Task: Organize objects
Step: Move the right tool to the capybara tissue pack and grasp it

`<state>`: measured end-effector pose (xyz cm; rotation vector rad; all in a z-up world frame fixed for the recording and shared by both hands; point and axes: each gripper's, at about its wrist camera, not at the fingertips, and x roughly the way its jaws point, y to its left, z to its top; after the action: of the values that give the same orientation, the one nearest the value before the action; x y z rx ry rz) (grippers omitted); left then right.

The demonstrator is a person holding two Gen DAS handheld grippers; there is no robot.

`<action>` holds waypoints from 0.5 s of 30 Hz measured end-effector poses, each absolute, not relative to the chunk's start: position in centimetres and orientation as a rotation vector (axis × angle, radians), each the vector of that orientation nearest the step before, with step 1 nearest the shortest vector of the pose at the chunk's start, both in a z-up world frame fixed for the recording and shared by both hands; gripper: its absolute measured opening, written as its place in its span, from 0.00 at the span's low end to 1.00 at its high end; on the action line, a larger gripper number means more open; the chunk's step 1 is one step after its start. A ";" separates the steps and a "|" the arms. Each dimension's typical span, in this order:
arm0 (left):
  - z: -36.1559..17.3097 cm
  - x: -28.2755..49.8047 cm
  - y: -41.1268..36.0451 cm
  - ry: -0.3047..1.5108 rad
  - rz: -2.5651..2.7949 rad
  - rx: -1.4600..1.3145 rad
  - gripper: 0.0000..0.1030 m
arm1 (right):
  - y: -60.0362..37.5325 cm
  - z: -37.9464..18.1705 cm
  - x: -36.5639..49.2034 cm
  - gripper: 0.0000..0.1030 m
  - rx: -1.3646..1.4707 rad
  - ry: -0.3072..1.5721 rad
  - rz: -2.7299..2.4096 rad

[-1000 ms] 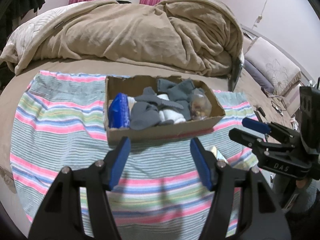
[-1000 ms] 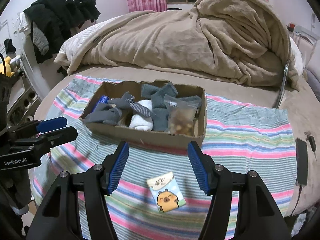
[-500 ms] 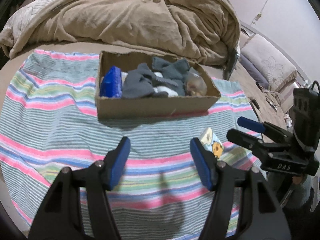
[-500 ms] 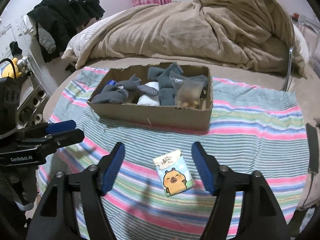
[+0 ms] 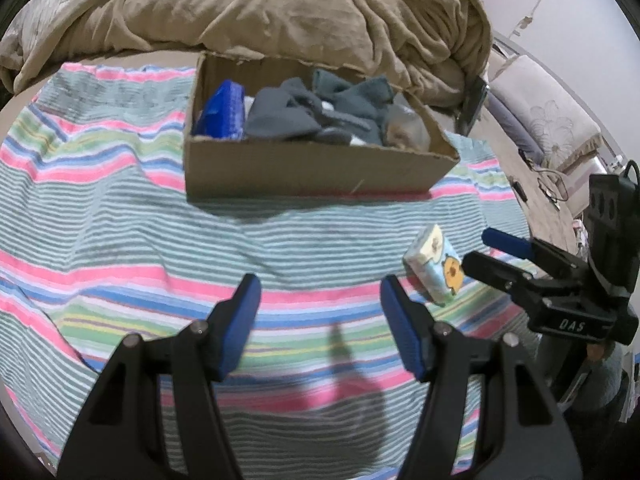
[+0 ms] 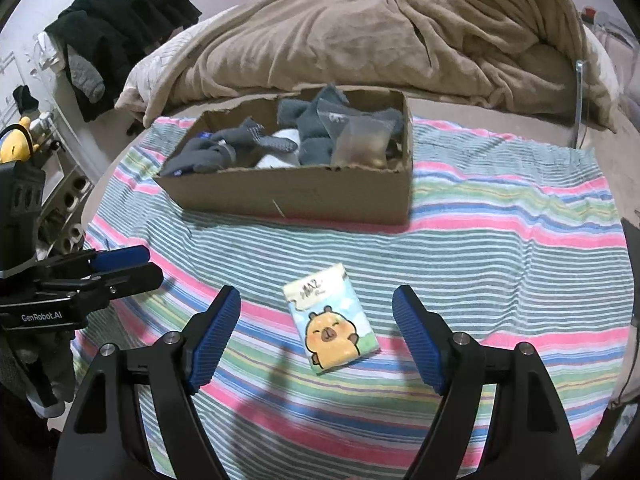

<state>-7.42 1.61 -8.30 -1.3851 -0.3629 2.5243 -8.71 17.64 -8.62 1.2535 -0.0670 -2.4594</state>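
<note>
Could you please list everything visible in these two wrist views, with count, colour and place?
cardboard box: one, brown, on the striped blanket
socks: several, grey and white, in the box
blue pack: one, box's left end
clear bag: one, box's right end
tissue pack: one, light blue, capybara print, before the box
striped blanket: one, multicoloured, on the bed
duvet: one, tan, behind the box
dark clothes: several, hanging far left
left gripper: open, empty
right gripper: jaws just opening, straddling the tissue pack
</note>
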 end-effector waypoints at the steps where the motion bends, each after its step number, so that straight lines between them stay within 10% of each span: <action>1: -8.5 -7.5 1.6 -0.365 2.522 -1.392 0.62 | 17.7 -8.9 -8.8 0.79 1.261 -0.064 -2.457; 15: -11.4 -8.6 1.6 -0.378 2.493 -1.480 0.62 | 16.5 -11.9 -10.0 0.79 1.353 0.035 -2.429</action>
<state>-8.61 1.58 -11.37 -1.4803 -0.3779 2.4933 -9.97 16.47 -11.89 1.3526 0.0352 -2.4286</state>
